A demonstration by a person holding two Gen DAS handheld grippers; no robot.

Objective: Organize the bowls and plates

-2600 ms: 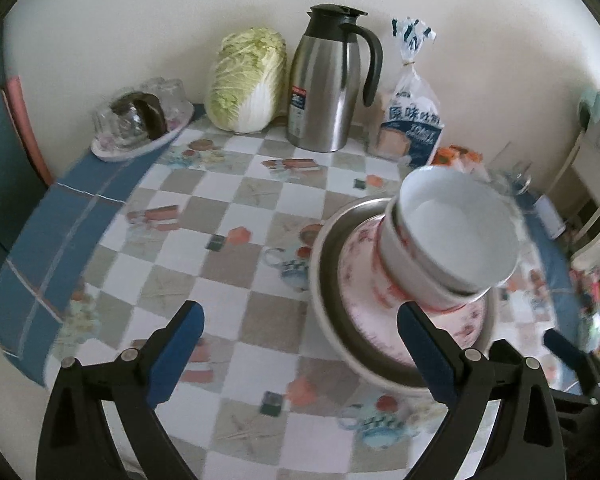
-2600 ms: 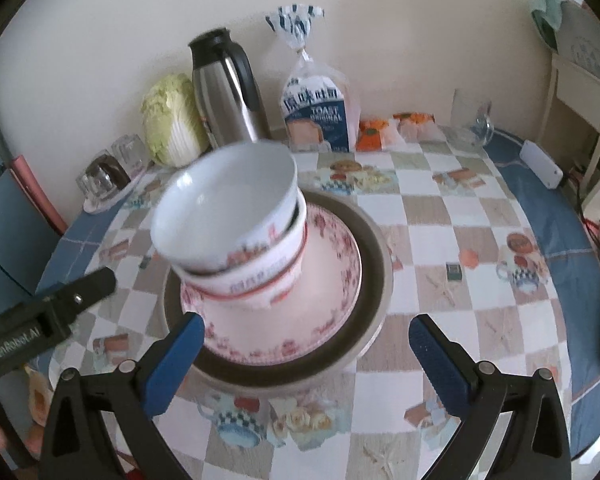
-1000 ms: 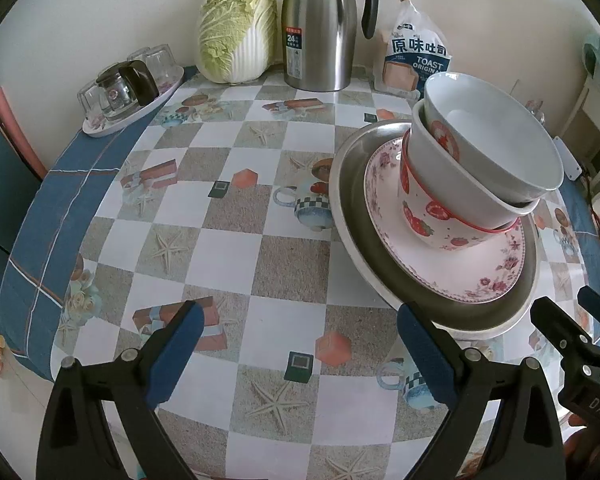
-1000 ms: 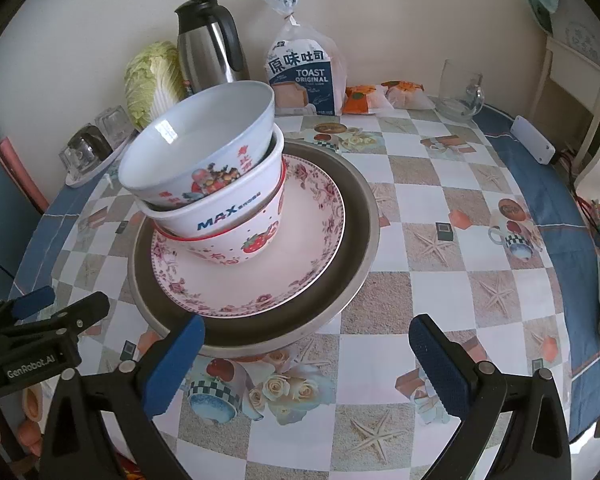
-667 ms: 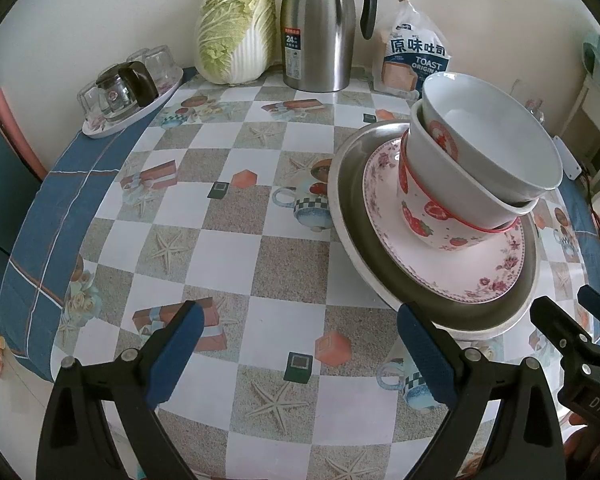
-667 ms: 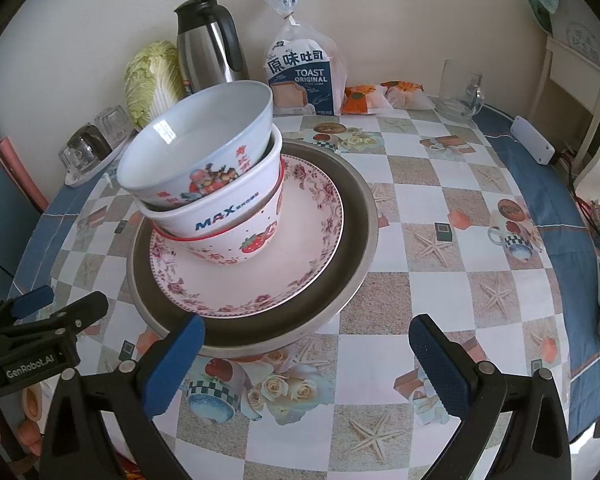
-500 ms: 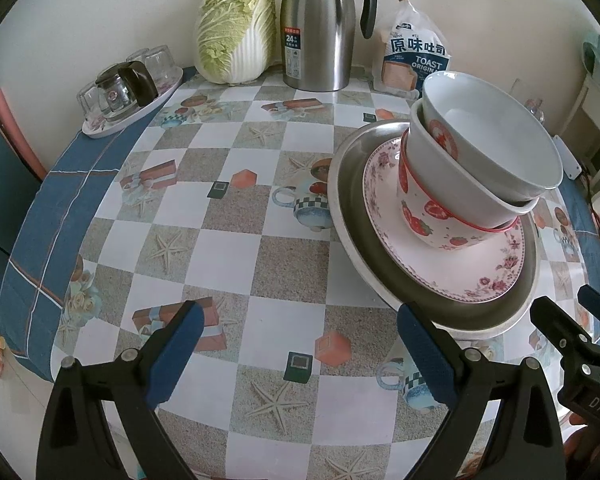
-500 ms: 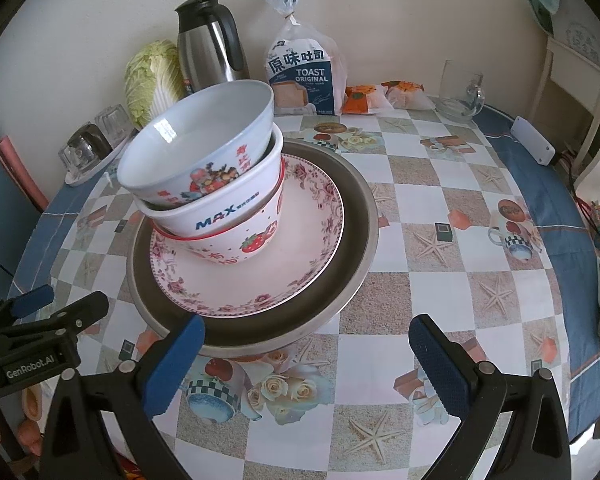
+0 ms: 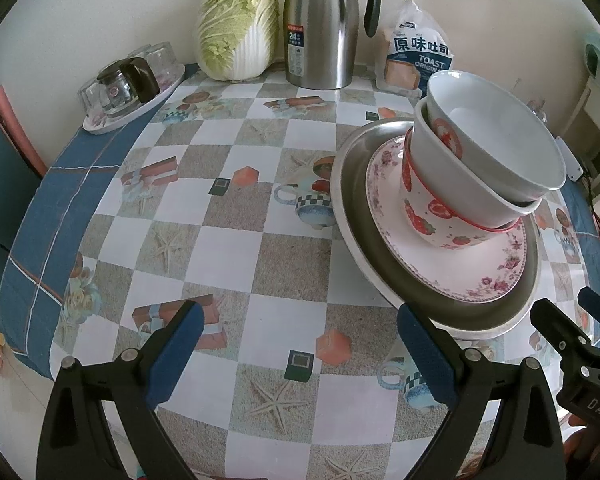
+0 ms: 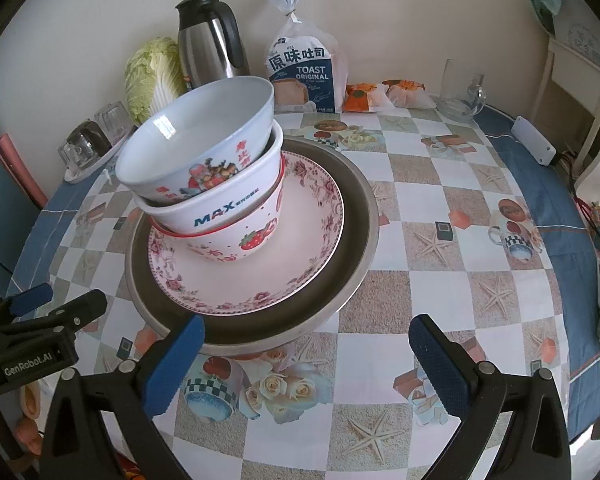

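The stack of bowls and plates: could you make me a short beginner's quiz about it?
1. True or false: the left gripper is clamped on the metal plate.
2. How many bowls sit nested on the floral plate?
3. Which bowl is lowest? A) MAX bowl B) strawberry bowl C) cartoon bowl

Key: 1 false, both it and the right gripper are open and empty; 2 three; 3 B.

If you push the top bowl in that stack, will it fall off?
Probably it would slide or tip: the top bowl sits tilted in the MAX bowl, not level. It looks glossy, so likely slippery. It seems hard like ceramic, so a fall might chip it.
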